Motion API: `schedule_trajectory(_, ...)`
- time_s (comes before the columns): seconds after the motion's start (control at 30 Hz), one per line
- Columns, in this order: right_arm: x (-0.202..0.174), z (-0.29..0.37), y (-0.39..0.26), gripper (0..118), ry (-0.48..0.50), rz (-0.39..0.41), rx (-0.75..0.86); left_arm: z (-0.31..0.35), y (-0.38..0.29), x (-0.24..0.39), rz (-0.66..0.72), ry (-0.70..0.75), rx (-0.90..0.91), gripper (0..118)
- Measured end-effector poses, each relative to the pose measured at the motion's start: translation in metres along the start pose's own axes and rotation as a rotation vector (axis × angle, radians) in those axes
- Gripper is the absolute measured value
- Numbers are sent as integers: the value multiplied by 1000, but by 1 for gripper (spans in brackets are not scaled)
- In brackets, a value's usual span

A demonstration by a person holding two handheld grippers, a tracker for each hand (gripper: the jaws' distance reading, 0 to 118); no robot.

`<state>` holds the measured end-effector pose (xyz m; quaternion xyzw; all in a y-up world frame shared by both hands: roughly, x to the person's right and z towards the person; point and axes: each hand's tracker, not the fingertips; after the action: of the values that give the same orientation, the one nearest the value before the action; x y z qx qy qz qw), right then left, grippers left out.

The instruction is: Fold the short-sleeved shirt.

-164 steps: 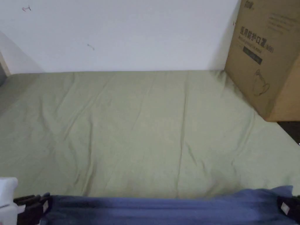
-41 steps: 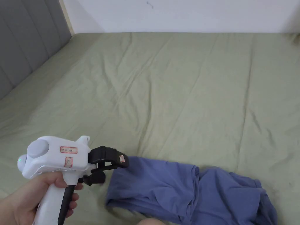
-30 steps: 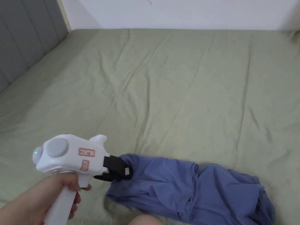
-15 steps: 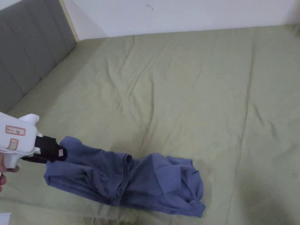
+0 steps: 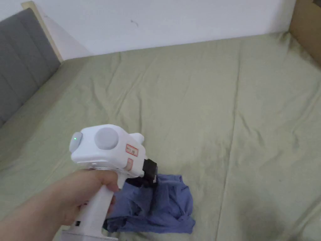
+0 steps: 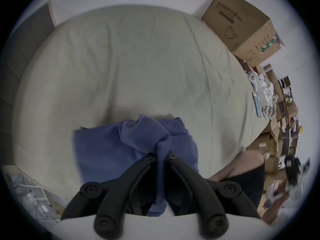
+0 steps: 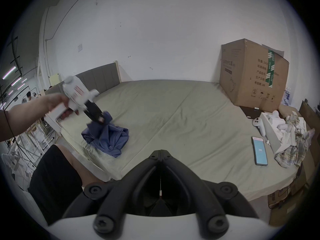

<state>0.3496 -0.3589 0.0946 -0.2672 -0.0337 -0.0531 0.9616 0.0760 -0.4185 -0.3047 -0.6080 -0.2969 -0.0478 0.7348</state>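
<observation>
Blue short-sleeved shirt (image 5: 160, 204) bunched on the bed (image 5: 203, 103), lower centre of head view. Left gripper (image 6: 160, 154) fingers clamped on a fold of it, lifting. Right gripper (image 7: 161, 152) fingers together, empty. Step: repositioning; next, spread it flat before folding.

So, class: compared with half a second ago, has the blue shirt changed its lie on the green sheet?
Yes. The blue shirt, then stretched out along the green sheet, is now bunched into a heap under the left gripper, which is shut on it.
</observation>
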Motion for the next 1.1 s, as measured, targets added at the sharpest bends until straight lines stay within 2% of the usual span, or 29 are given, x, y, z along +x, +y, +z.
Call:
schedule_trajectory(0.03, 1, 2, -1, 0, -9, 1, -1, -20, 5, 0, 18, -12, -7, 21)
schedule_trajectory(0.07, 3, 5, -2, 0, -17, 1, -2, -28, 3, 9, 7, -49, -13, 47)
schedule_trajectory(0.1, 4, 6, -2, 0, -23, -2, -4, -28, 1, 16, -14, -106, -16, 78)
schedule_trajectory(0.13, 5, 7, -3, 0, -25, -5, -6, -23, 1, 22, -40, -170, -28, 85)
schedule_trajectory(0.2, 8, 8, -3, 0, -28, -13, -8, 3, -7, 28, -98, -234, 64, 83)
schedule_trajectory(0.27, 7, 7, -3, 0, -27, -16, -10, 30, -13, 18, -111, -149, 123, 82)
schedule_trajectory(0.3, 6, 6, -3, 0, -26, -16, -10, 38, -17, 12, -105, -105, 152, 77)
schedule_trajectory(0.33, 5, 3, -3, 0, -22, -16, -12, 44, -21, 3, -102, -9, 182, 66)
schedule_trajectory(0.37, 3, 1, -2, 0, -15, -16, -13, 44, -26, -2, -111, 96, 214, 46)
schedule_trajectory(0.4, 1, -1, -2, 0, -8, -15, -13, 44, -29, -5, -127, 193, 233, 19)
schedule_trajectory(0.43, -2, -4, -1, 0, 0, -14, -14, 33, -31, -9, -132, 255, 220, 8)
schedule_trajectory(0.5, -7, -6, 1, 0, 12, -4, -15, 16, -36, -18, -71, 254, 174, 8)
schedule_trajectory(0.57, -13, -7, 3, 0, 20, 13, -13, -9, -44, -9, -54, 108, 129, 8)
schedule_trajectory(0.7, -21, -11, 4, 0, 26, 22, -30, -58, -52, 38, -178, 145, 103, 8)
schedule_trajectory(0.8, -30, -12, 4, 0, 39, 34, -43, -74, -48, 51, -169, 132, 91, 5)
schedule_trajectory(0.87, -38, -15, 5, 0, 61, 38, -52, -68, -40, 46, -164, 100, 83, 5)
schedule_trajectory(0.93, -47, -25, 6, 0, 87, 39, -68, -56, -37, 42, -135, -44, 106, 5)
schedule_trajectory(0.97, -52, -34, 7, 0, 101, 41, -78, -34, -38, 34, -149, -140, 112, 5)
schedule_trajectory(1.03, -66, -54, 11, 0, 140, 44, -100, 6, -45, 19, -83, -291, 196, 5)
schedule_trajectory(1.1, -83, -84, 16, 0, 214, 43, -99, 52, -52, -11, -78, -344, 289, 5)
